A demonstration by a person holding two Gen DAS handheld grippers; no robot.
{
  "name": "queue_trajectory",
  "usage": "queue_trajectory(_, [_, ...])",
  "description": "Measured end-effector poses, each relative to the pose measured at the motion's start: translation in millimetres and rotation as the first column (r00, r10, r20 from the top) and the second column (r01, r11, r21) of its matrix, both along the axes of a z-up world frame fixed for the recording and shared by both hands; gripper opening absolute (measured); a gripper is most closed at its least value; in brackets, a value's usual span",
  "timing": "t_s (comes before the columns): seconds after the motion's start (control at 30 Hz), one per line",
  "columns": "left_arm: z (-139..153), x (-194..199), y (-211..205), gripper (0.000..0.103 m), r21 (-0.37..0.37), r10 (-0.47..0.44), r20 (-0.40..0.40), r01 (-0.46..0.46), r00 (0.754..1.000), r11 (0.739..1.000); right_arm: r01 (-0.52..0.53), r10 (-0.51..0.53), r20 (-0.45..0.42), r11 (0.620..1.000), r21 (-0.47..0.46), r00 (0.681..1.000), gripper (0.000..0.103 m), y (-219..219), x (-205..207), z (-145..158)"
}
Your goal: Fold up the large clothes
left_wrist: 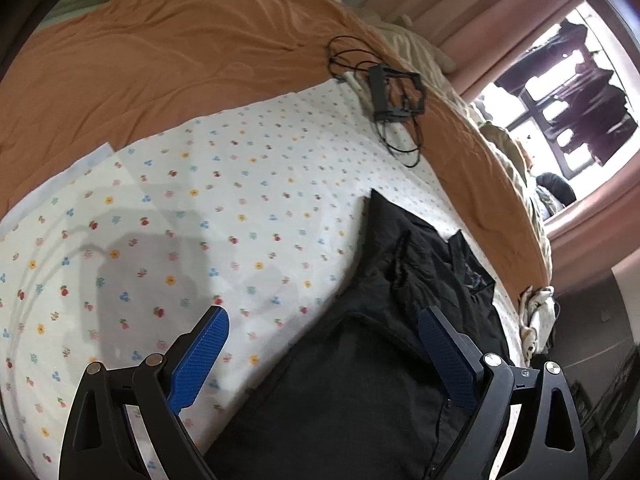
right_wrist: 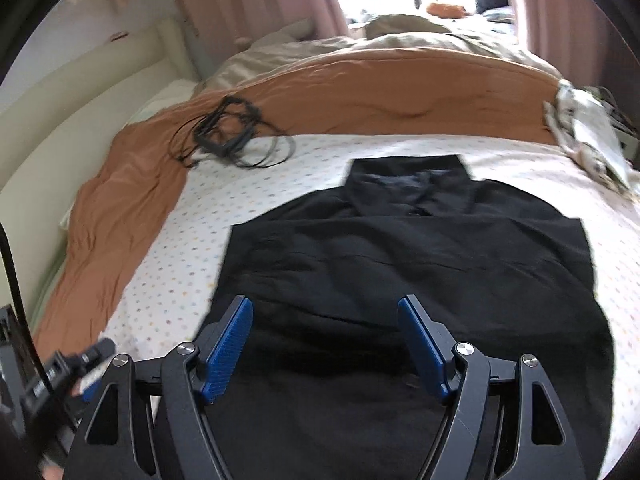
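Note:
A large black garment [right_wrist: 420,264] lies spread on the floral white sheet [right_wrist: 180,280], its collar end toward the far side. In the left wrist view the garment [left_wrist: 400,320] lies at the lower right, partly bunched. My left gripper [left_wrist: 324,320] is open and empty, above the garment's left edge and the sheet. My right gripper [right_wrist: 325,310] is open and empty, above the near part of the garment. Neither gripper touches the cloth.
An orange blanket [right_wrist: 360,84] runs along the far and left sides of the bed. A black frame with coiled cables [right_wrist: 228,132] lies at its edge, also in the left wrist view [left_wrist: 392,96]. A crumpled light cloth [right_wrist: 588,132] sits far right. Pink curtains [right_wrist: 240,8] frame a window.

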State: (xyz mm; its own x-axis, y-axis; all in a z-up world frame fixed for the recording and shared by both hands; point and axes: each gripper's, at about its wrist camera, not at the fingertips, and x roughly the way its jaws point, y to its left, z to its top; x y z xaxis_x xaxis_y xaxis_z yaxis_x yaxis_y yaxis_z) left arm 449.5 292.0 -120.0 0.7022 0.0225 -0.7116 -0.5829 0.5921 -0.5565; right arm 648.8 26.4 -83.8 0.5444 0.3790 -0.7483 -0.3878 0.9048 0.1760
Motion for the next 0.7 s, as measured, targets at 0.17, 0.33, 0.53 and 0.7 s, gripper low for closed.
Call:
queue_trajectory(0.17, [7.2, 9.6, -16.7, 0.096, 0.041, -0.042, 0.013, 0.042, 0.999, 0.998, 0.064, -0.064, 0.015, 0.997, 0.034, 0.998, 0.075, -56.4, -12.1, 2.6])
queue_trajectory(0.33, [12.8, 21.7, -39.6, 0.096, 0.103, -0.105, 0.021, 0.103, 0.994, 0.989, 0.138, -0.138, -0.011, 0.989, 0.047, 0.990, 0.075, -109.9, -22.1, -14.4])
queue_trajectory(0.53, [19.6, 33.8, -64.2, 0.096, 0.214, -0.182, 0.031, 0.172, 0.983, 0.962, 0.273, -0.266, -0.090, 0.959, 0.078, 0.960, 0.075, -171.3, -9.1, -46.8])
queue_trajectory(0.7, [7.8, 38.9, -62.0, 0.096, 0.159, -0.196, 0.040, 0.188, 0.980, 0.969, 0.371, -0.347, -0.172, 0.918, 0.140, 0.922, 0.075, -218.1, 5.5, -71.1])
